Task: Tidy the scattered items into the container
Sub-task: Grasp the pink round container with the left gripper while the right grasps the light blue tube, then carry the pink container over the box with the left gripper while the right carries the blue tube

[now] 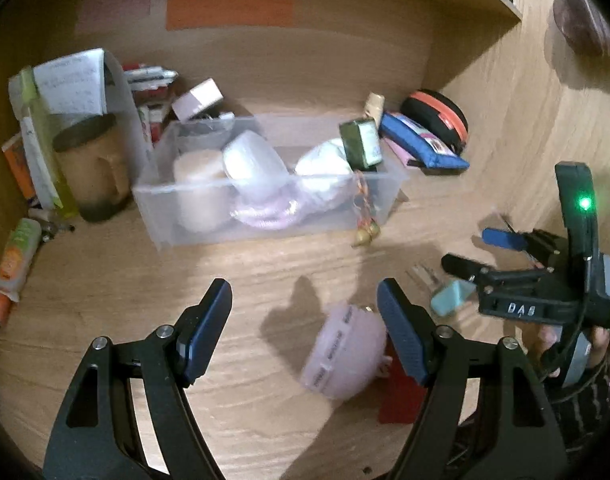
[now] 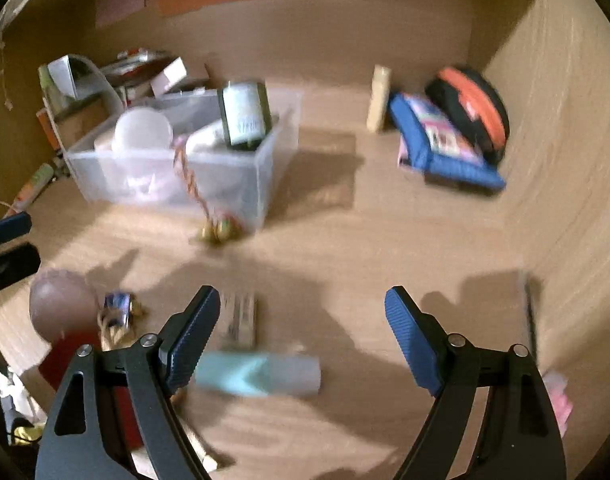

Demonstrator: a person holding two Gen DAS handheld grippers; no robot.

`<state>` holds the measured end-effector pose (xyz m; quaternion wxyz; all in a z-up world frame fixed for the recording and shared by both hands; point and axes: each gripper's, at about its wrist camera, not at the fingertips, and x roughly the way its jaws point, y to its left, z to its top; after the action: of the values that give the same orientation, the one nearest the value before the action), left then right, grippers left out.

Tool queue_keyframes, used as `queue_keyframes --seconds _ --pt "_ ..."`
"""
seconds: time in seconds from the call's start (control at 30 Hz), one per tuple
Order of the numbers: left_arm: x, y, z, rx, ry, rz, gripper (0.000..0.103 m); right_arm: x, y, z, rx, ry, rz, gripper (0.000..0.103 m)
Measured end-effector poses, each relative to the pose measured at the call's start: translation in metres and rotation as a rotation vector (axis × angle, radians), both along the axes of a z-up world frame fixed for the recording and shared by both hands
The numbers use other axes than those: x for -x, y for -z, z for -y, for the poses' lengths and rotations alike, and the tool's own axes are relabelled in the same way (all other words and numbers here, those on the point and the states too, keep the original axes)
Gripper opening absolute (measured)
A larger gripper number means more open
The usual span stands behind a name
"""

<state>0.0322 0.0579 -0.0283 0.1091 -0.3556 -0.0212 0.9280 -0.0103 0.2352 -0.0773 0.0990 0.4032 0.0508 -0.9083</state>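
Left tongs (image 1: 305, 320) wide open, nothing held, hovering over the desk (image 1: 245, 264). A pink round case (image 1: 343, 354) lies on the desk just by the inner side of its right finger, partly on top of a red flat thing (image 1: 401, 392); can't tell if finger and case touch.

Right tongs (image 2: 303, 326) also wide open, empty. A pale teal tube (image 2: 257, 372) lies on the desk between its fingers, close to the left one, w/ a small printed packet (image 2: 241, 320) just behind it. Both blurred.

Clear plastic box (image 1: 265, 208) sits toward the back of the desk, w/ white and cream round things inside, a lilac cord at the bottom and a dark green box (image 1: 363, 142) tilted at its right end. An orange braided cord w/ gold bells (image 1: 365, 216) hangs over the front wall, bells on the desk.

Near the right corner: blue pouch (image 2: 437, 148) leaning on a black-and-orange round case (image 2: 473, 112), cream block (image 2: 379, 98) upright beside them. Left of the box: brown mug (image 1: 93, 168), papers, small cartons, an orange-and-green tube (image 1: 15, 258) by the edge.
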Motion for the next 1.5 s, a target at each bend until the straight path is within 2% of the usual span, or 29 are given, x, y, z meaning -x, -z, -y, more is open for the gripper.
queue_keyframes --seconds 0.27,0.47,0.57,0.7,0.77,1.17,1.4,1.5 --pt "-0.001 0.017 -0.005 -0.068 0.041 0.044 0.074 -0.017 0.012 0.007 -0.011 -0.038 0.048 0.082" --pt "-0.001 0.023 -0.014 -0.053 0.063 0.053 0.070 -0.016 0.021 0.014 -0.027 -0.085 0.094 0.081" --pt "0.002 0.029 -0.016 -0.040 0.063 0.070 0.066 -0.015 0.023 0.013 -0.027 -0.080 0.099 0.080" --pt "0.007 0.037 -0.015 -0.067 0.071 0.103 0.058 -0.015 0.022 0.014 -0.026 -0.088 0.090 0.077" --pt "0.007 0.040 -0.016 -0.061 0.063 0.109 0.052 -0.015 0.021 0.015 -0.026 -0.092 0.086 0.071" --pt "0.015 0.038 -0.005 -0.032 -0.029 0.063 0.047 -0.008 0.020 0.016 -0.013 -0.077 0.056 0.071" --pt "0.027 0.040 0.014 -0.092 -0.070 0.087 0.047 -0.003 0.010 0.013 0.012 -0.061 0.028 0.071" --pt "0.024 0.037 0.015 -0.061 -0.093 0.080 0.043 -0.002 0.004 0.014 0.003 -0.069 0.012 0.071"
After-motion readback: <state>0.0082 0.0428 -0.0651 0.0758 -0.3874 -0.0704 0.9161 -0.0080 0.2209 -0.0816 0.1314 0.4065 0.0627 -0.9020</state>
